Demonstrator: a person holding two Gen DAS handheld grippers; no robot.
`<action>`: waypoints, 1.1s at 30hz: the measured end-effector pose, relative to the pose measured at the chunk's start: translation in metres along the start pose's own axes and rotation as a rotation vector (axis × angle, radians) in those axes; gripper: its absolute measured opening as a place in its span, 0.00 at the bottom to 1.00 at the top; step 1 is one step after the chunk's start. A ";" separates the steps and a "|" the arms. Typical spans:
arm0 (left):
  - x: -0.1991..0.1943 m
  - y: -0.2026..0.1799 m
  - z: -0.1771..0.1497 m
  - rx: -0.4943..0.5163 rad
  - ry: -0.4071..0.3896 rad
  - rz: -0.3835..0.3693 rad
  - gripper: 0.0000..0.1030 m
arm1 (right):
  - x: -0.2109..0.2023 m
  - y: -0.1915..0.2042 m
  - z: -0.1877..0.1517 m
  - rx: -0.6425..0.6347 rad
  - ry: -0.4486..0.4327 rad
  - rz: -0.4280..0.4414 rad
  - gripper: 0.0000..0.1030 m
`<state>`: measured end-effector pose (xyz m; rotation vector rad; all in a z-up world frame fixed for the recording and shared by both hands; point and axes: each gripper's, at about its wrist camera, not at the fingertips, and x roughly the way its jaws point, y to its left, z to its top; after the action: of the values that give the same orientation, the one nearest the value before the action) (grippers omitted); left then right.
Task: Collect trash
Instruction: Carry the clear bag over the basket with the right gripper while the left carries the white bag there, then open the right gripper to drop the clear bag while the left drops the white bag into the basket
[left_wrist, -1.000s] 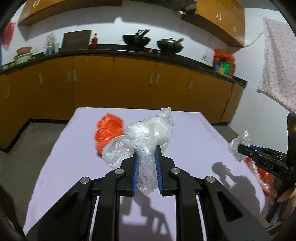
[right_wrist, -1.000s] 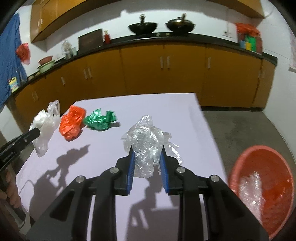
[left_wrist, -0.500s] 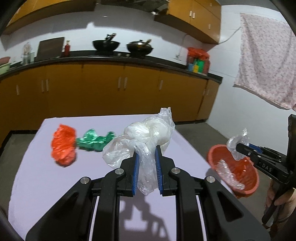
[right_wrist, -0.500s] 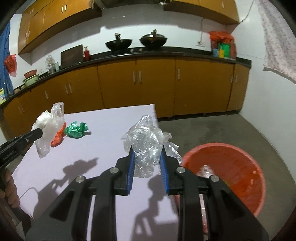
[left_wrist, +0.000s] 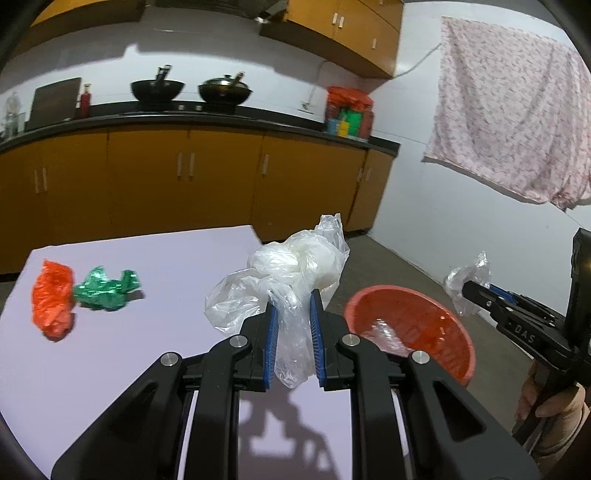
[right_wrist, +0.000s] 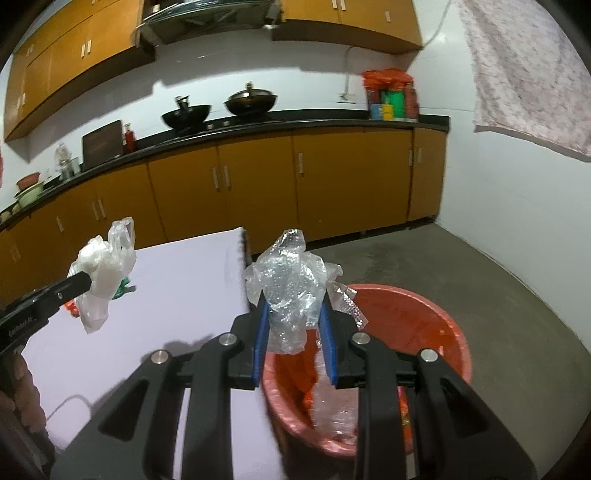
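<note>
Left wrist view: the left gripper (left_wrist: 292, 325) has its blue pads pressed close together on a knotted white plastic bag (left_wrist: 291, 273), which bunches up above the fingers and hangs a little below them. It is held above the near right part of a pale purple table (left_wrist: 110, 369). On the far left of the table lie a crumpled orange bag (left_wrist: 51, 299) and, just to its right and touching it, a crumpled green bag (left_wrist: 107, 290). To the right of the table, on the grey floor, stands a red basin (left_wrist: 443, 332) with clear plastic already lying in it. At the right edge the right gripper (left_wrist: 467, 290) reaches in, with a person's hand (left_wrist: 543, 398) on its handle, and a wad of clear plastic wrap (left_wrist: 469, 280) sticks out at its tip. Orange kitchen cabinets (left_wrist: 184, 184) run along the far wall, and a patterned cloth (left_wrist: 517, 122) hangs at upper right.

Right wrist view: the right gripper (right_wrist: 293, 325) is clamped, with its pads a little apart, on the crumpled clear plastic wrap (right_wrist: 291, 288), which fills the gap between them. It is held above the near left rim of the red basin (right_wrist: 443, 332), just right of the table's edge (right_wrist: 236, 280). More clear plastic lies inside the basin. On the left, the left gripper (right_wrist: 83, 280) comes in over the table (right_wrist: 177, 295), pinching the white plastic bag (right_wrist: 103, 273); a bit of the green bag (right_wrist: 123, 290) shows behind it.
</note>
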<state>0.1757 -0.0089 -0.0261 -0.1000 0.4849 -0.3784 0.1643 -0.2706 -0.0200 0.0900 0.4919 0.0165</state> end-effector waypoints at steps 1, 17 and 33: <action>0.003 -0.006 0.000 0.005 0.002 -0.011 0.17 | 0.000 -0.004 0.000 0.006 -0.001 -0.008 0.25; 0.043 -0.068 -0.005 0.085 0.058 -0.121 0.17 | -0.004 -0.050 -0.007 0.045 -0.022 -0.103 0.25; 0.075 -0.102 -0.017 0.163 0.124 -0.174 0.17 | 0.005 -0.085 -0.013 0.102 -0.004 -0.137 0.25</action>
<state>0.1956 -0.1318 -0.0548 0.0395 0.5674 -0.5956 0.1621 -0.3536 -0.0408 0.1560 0.4938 -0.1433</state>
